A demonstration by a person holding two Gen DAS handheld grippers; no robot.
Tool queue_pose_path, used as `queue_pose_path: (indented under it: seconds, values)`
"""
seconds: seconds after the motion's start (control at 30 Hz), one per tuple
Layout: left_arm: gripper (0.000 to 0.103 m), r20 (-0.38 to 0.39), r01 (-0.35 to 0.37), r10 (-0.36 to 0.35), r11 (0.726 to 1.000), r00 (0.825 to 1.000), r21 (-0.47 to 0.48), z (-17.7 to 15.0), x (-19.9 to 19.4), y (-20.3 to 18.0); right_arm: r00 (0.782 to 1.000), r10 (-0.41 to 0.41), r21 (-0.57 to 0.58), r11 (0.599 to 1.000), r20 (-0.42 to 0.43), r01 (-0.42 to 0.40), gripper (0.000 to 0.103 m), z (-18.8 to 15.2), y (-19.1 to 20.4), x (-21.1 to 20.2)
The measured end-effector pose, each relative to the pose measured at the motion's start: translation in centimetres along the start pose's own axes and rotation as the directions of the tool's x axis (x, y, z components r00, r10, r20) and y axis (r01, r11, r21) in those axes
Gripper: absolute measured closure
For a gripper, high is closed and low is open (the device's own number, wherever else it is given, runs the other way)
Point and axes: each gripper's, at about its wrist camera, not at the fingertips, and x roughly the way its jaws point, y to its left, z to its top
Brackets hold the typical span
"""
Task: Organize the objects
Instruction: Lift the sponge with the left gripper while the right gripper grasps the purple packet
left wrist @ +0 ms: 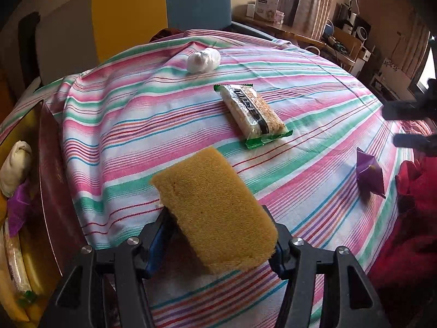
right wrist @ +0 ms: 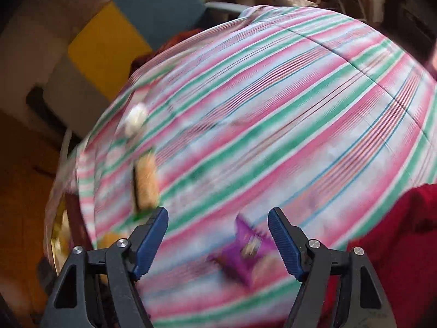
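Note:
My left gripper (left wrist: 218, 235) is shut on a yellow sponge (left wrist: 215, 207) and holds it above the striped cloth (left wrist: 136, 125). Beyond it lie a green-edged wrapped snack bar (left wrist: 252, 113) and a white wrapped bundle (left wrist: 203, 60). A purple packet (left wrist: 370, 173) lies to the right. My right gripper (right wrist: 218, 235) is open and empty, just above the purple packet (right wrist: 243, 251); this view is blurred. The snack bar (right wrist: 146, 181) and white bundle (right wrist: 135, 120) show at its left. The right gripper's fingers (left wrist: 409, 124) show at the left wrist view's right edge.
A dark red and gold box (left wrist: 52, 180) stands at the left edge, holding a cream bundle (left wrist: 15, 168), a purple packet and other items. Red fabric (left wrist: 409, 218) lies at the right. A yellow and blue chair (left wrist: 164, 8) stands behind the table.

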Motion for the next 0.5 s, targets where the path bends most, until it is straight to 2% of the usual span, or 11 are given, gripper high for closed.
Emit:
queue_pose_path:
  seconds: [0.07,0.13,0.2,0.3,0.4,0.47,0.5]
  values:
    - [0.042,0.002,0.003,-0.003,1.000,1.000,-0.003,0.0,0.0,0.1,0.999,-0.022,-0.021,1.000,-0.024,0.022,0.027,-1.1,1.0,-0.6]
    - [0.041,0.006,0.002,-0.002,1.000,1.000,0.003,0.0,0.1,0.0,0.998,-0.001,-0.010,1.000,-0.070,0.001,0.027,-2.0,1.2,-0.5]
    - [0.041,0.011,-0.001,0.001,1.000,1.000,0.011,0.0,0.1,-0.1,0.994,-0.050,-0.001,0.999,-0.100,0.050,0.029,-2.4,1.0,0.6]
    - [0.041,0.014,0.002,-0.002,1.000,1.000,0.012,-0.1,0.1,-0.1,0.983,-0.073,0.092,0.992,-0.167,0.090,0.035,-2.8,-0.7,2.8]
    - [0.041,0.016,0.002,-0.002,1.000,1.000,0.011,-0.1,0.1,-0.1,0.979,-0.089,0.128,0.985,-0.182,0.114,0.037,-2.8,-1.8,4.3]
    - [0.041,0.018,0.001,-0.002,1.000,1.000,0.010,-0.1,0.2,-0.1,0.979,-0.088,0.116,0.987,-0.184,0.111,0.058,-2.5,-2.0,5.3]
    - [0.041,0.018,0.000,-0.001,1.000,1.000,0.008,-0.2,0.2,-0.1,0.978,-0.104,0.091,0.988,-0.182,0.122,0.063,-2.3,-1.8,5.6]
